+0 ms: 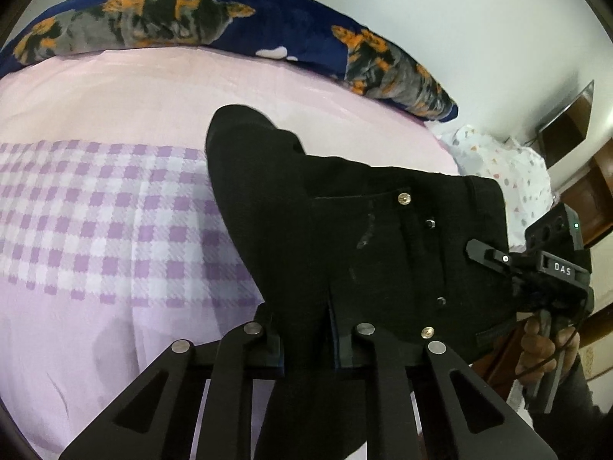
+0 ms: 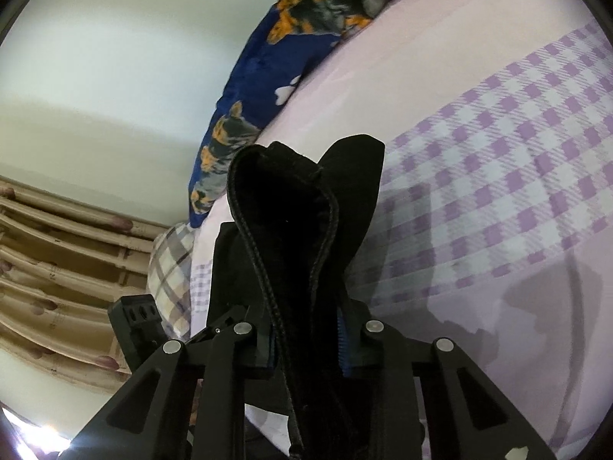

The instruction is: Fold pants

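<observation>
Black pants hang lifted above the bed, held between both grippers, with metal buttons and a pocket showing near the waistband. My left gripper is shut on the pants fabric at the near edge. My right gripper is shut on a seamed edge of the pants, which rises in a loop in front of it. The right gripper also shows in the left wrist view, gripped by a hand, at the waistband's far side.
The bed has a pink sheet with a purple checked band. A dark blue dog-print blanket lies along the far edge by the wall. A patterned pillow lies to the right. Beige curtains hang at left.
</observation>
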The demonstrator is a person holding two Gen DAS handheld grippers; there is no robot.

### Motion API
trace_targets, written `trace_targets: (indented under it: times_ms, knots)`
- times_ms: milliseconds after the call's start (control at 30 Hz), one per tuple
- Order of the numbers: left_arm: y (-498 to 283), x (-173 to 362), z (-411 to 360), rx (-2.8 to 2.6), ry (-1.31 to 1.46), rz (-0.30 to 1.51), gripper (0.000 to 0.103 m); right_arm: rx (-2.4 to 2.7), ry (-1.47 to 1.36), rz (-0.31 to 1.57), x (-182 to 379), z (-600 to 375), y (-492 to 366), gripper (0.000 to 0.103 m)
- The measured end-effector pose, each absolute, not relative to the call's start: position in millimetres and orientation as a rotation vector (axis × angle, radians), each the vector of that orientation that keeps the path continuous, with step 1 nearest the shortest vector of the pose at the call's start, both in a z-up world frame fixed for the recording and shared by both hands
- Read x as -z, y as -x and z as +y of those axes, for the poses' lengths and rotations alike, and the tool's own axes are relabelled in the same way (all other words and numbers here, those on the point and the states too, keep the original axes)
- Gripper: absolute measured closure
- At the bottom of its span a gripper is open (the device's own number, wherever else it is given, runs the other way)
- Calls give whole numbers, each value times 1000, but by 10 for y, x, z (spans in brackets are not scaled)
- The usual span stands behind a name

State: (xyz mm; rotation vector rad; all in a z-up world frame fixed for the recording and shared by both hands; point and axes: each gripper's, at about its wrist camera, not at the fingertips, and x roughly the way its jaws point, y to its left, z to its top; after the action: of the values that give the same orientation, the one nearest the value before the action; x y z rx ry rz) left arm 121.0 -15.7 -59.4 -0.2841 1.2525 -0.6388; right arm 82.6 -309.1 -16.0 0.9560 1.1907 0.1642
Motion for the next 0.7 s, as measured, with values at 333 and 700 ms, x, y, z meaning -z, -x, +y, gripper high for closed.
trace_targets:
  times_ms: [333, 700]
  knots:
    - [-1277, 512, 220, 565, 296, 1217, 87, -250, -981, 1216, 251, -2659, -1122, 81]
    - [-1978, 542, 435, 500, 245, 1184, 87, -274, -986, 1220, 505, -2436, -1890, 81]
